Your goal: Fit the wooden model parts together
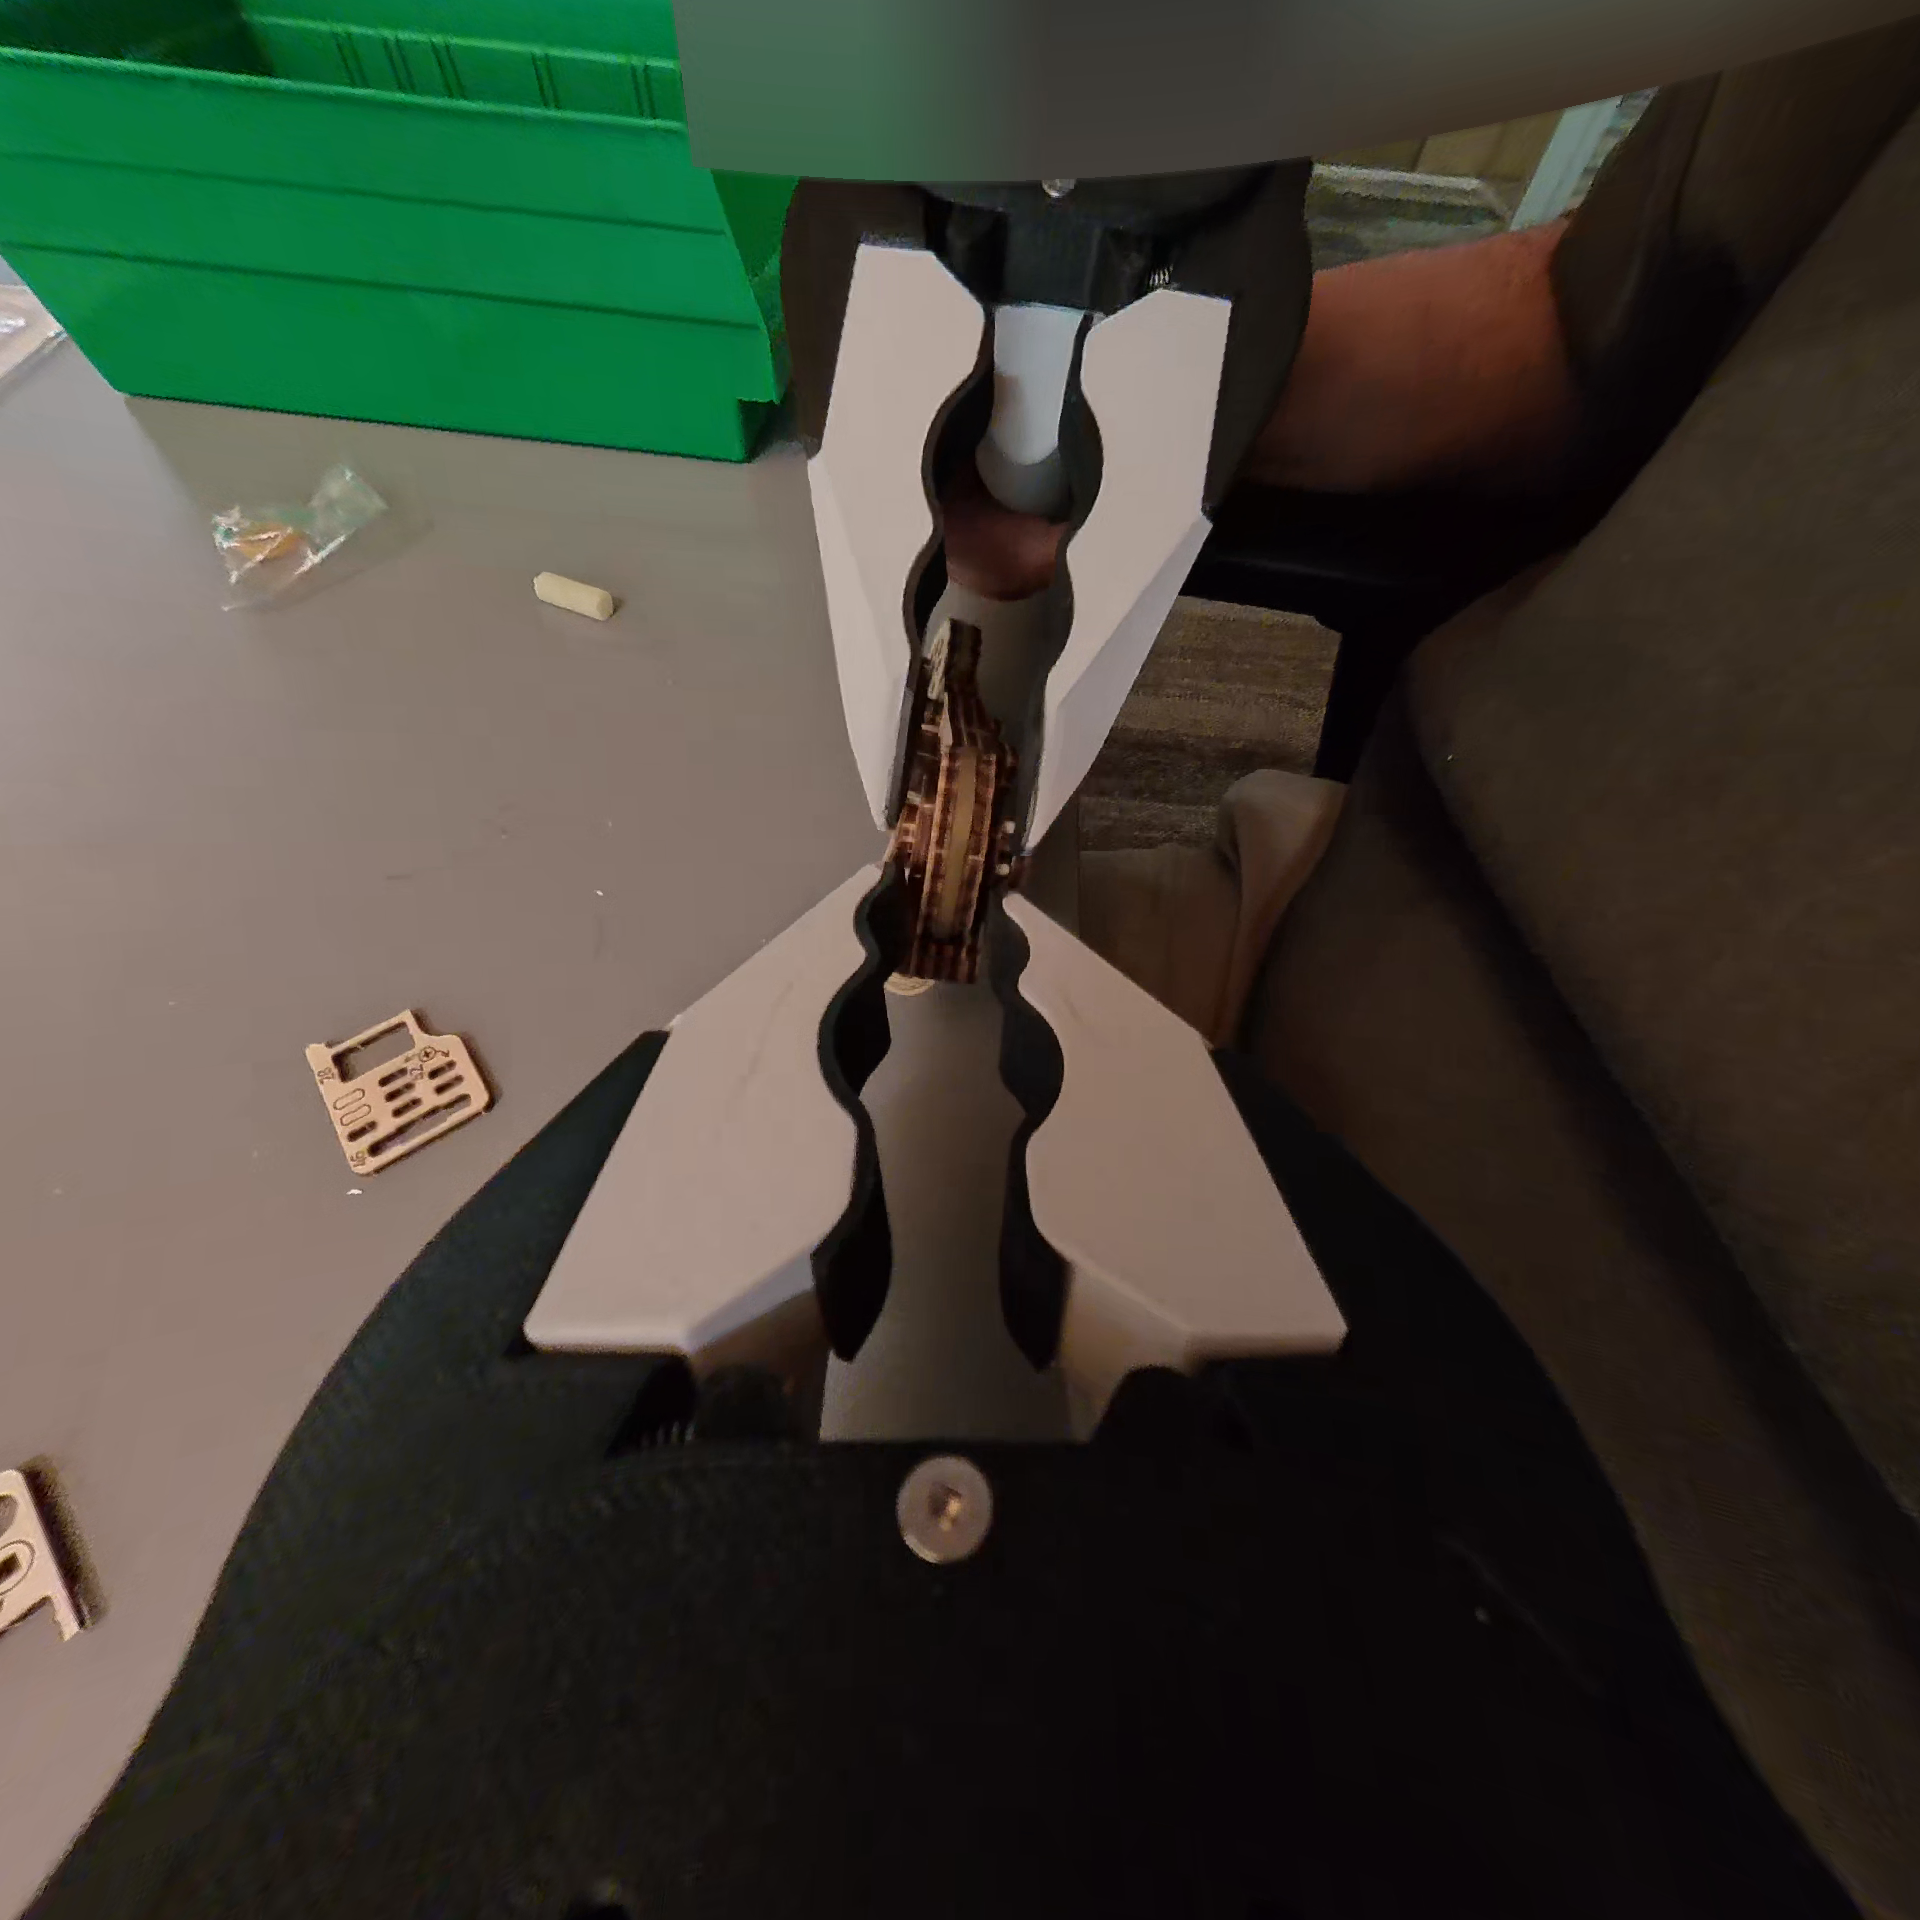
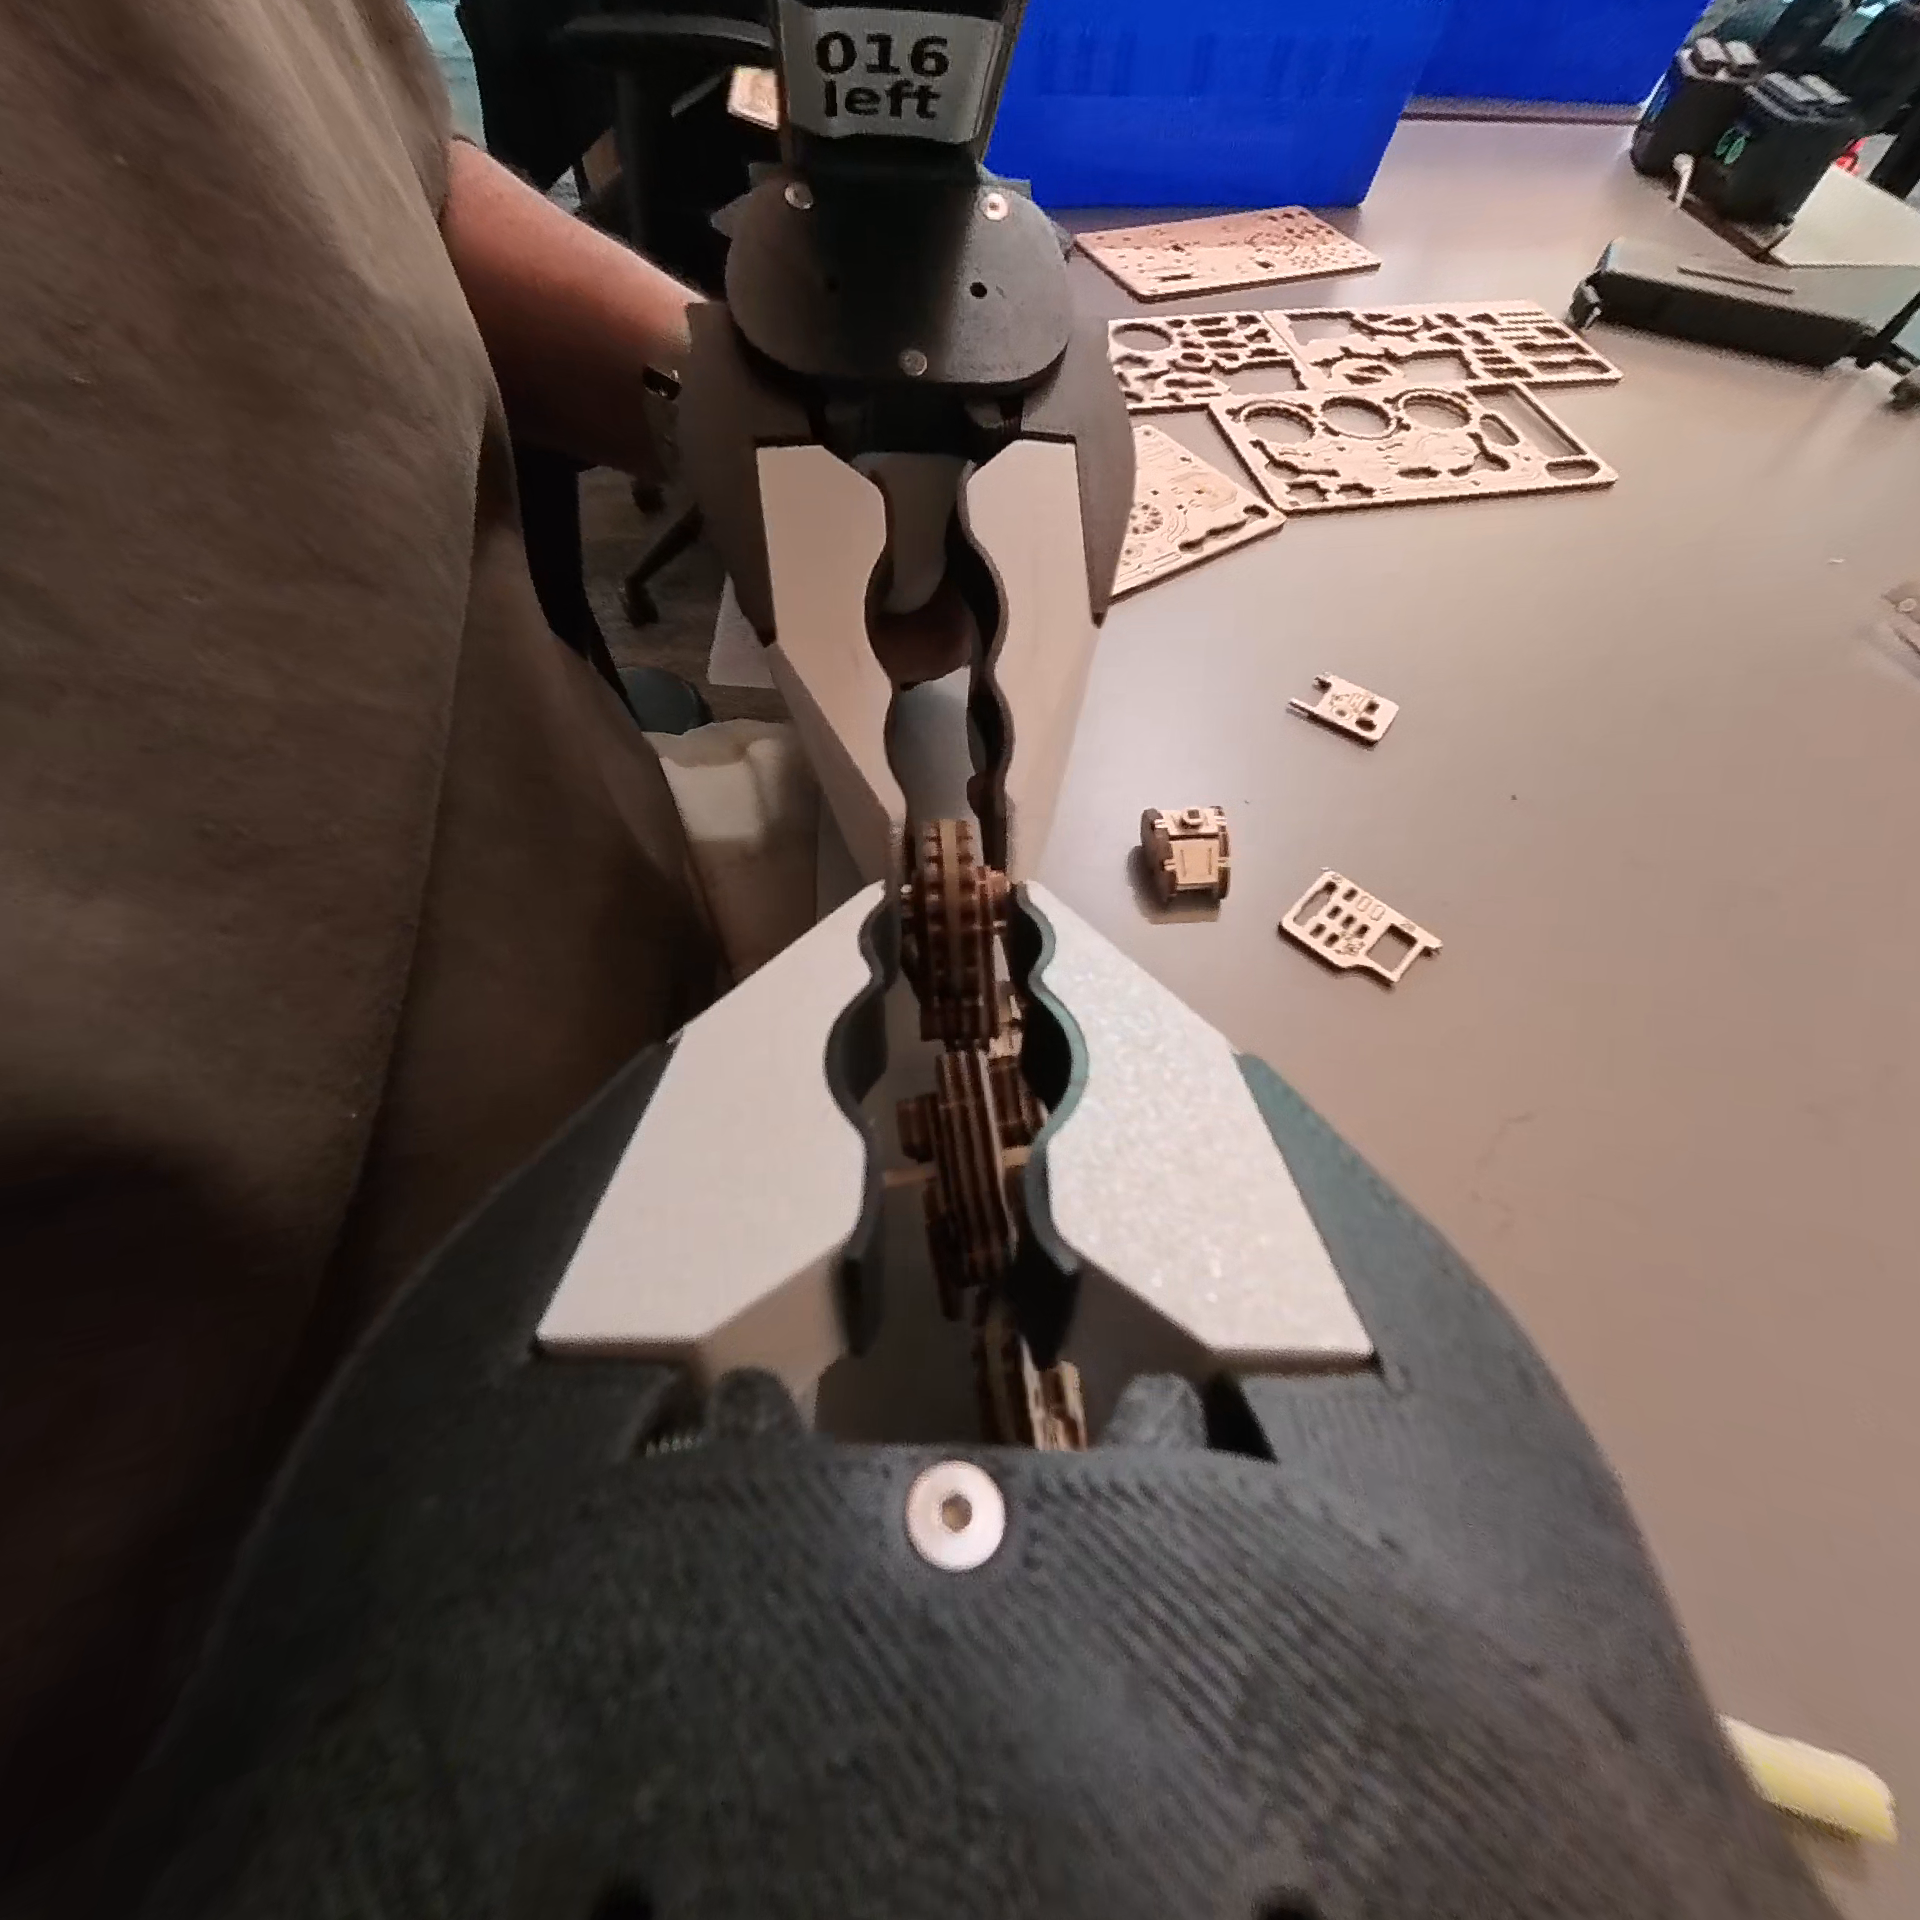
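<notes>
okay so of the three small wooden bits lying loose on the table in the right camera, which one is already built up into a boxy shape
The middle one, the small assembled block nearest the grippers. The two others are flat single cut-out plates lying on the table.

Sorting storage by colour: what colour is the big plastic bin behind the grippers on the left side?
Bright green; the bin shows best in the left wrist view.
</notes>
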`<state>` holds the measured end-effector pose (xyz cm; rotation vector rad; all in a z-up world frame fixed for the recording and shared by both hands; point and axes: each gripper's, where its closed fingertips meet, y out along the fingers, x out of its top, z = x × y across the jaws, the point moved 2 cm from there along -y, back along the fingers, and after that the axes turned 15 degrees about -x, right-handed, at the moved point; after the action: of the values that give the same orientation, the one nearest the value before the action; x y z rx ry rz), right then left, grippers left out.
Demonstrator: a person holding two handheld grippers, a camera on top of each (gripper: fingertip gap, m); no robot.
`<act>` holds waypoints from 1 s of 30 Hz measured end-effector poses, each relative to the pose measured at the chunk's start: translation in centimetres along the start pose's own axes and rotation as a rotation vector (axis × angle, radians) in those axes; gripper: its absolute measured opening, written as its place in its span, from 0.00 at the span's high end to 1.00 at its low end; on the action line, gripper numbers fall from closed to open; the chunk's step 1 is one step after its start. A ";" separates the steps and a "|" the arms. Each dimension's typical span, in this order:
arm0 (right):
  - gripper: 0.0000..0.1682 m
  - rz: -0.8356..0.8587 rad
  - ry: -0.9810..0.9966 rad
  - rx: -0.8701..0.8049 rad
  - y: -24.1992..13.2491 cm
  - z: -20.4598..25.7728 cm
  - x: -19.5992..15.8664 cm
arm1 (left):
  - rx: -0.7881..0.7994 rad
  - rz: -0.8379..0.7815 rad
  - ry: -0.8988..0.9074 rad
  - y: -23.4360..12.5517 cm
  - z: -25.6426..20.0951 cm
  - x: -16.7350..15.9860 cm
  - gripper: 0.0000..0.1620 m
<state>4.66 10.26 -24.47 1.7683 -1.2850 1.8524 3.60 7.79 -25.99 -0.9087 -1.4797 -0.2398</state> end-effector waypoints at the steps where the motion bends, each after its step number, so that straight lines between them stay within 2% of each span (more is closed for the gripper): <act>1: 0.89 -0.006 0.000 -0.002 -0.1 0.0 0.1 | -0.001 -0.013 0.000 -0.1 0.0 0.2 0.93; 6: 0.89 -0.019 -0.003 -0.013 -0.2 -0.2 0.3 | 0.010 -0.031 -0.004 -0.2 0.1 0.4 0.92; 10: 0.89 -0.032 -0.011 -0.015 -0.3 -0.2 0.4 | 0.030 -0.042 -0.007 -0.3 0.4 0.5 0.88; 15: 0.89 -0.052 0.011 -0.004 -0.5 -0.4 0.6 | 0.032 -0.057 0.043 -0.3 0.0 0.9 0.92; 30: 0.89 -0.050 0.066 0.054 -0.6 -0.3 0.4 | 0.042 -0.039 0.079 -0.1 -0.2 0.9 0.91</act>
<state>4.85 10.67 -23.83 1.7337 -1.1671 1.9184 3.86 7.94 -25.13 -0.8288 -1.4250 -0.2698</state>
